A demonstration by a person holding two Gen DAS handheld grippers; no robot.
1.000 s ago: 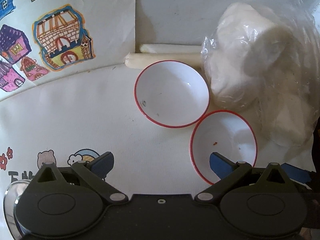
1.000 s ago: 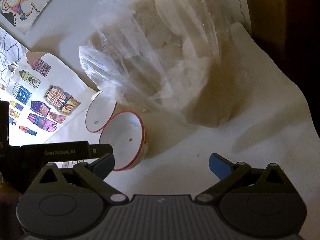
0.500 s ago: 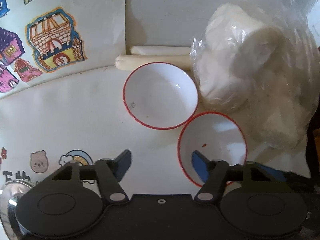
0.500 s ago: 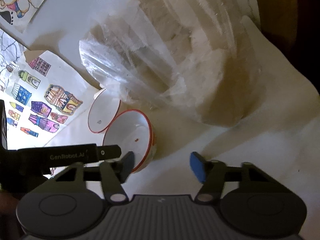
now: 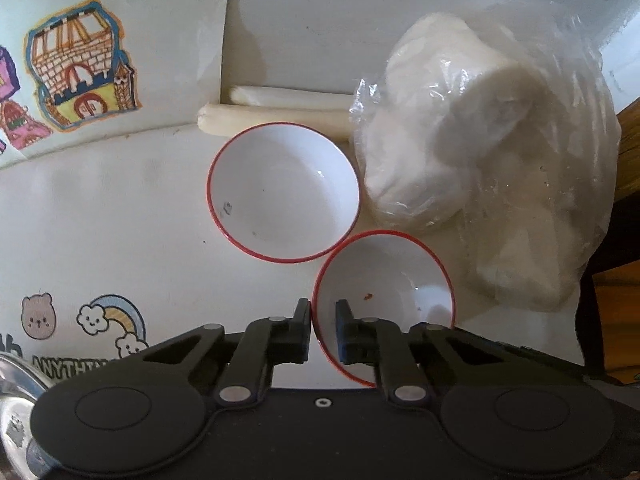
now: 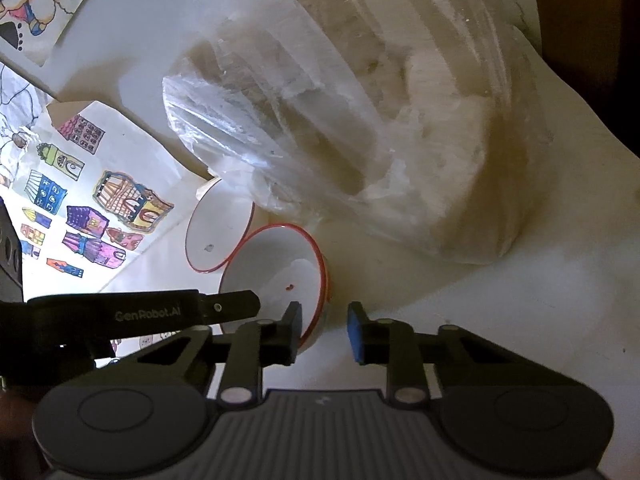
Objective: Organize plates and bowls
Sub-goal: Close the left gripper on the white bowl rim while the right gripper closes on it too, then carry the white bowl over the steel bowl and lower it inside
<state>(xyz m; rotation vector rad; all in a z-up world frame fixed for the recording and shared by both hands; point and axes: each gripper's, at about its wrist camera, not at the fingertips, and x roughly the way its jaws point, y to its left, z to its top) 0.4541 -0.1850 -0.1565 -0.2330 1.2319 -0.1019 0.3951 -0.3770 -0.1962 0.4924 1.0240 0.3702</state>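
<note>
Two white bowls with red rims sit on the white tablecloth. The far bowl (image 5: pixel 283 192) stands free; it also shows in the right wrist view (image 6: pixel 218 236). The near bowl (image 5: pixel 384 284) touches it. My left gripper (image 5: pixel 322 322) is shut on the near bowl's left rim, one finger outside and one inside. In the right wrist view the near bowl (image 6: pixel 280 268) has my right gripper (image 6: pixel 324 330) shut on its right rim, one finger inside and one outside. The left gripper's arm (image 6: pixel 140 314) shows there too.
A large clear plastic bag of white stuff (image 5: pixel 480 168) lies right of the bowls, close to both. Two white rolls (image 5: pixel 272 114) lie behind the far bowl. Coloured house drawings (image 5: pixel 76 80) hang on the wall at left. A metal pot lid (image 5: pixel 16 400) is at lower left.
Both grippers have closed from wide open and moved in on the near bowl's rim, left gripper on the left side, right gripper on the right side.
</note>
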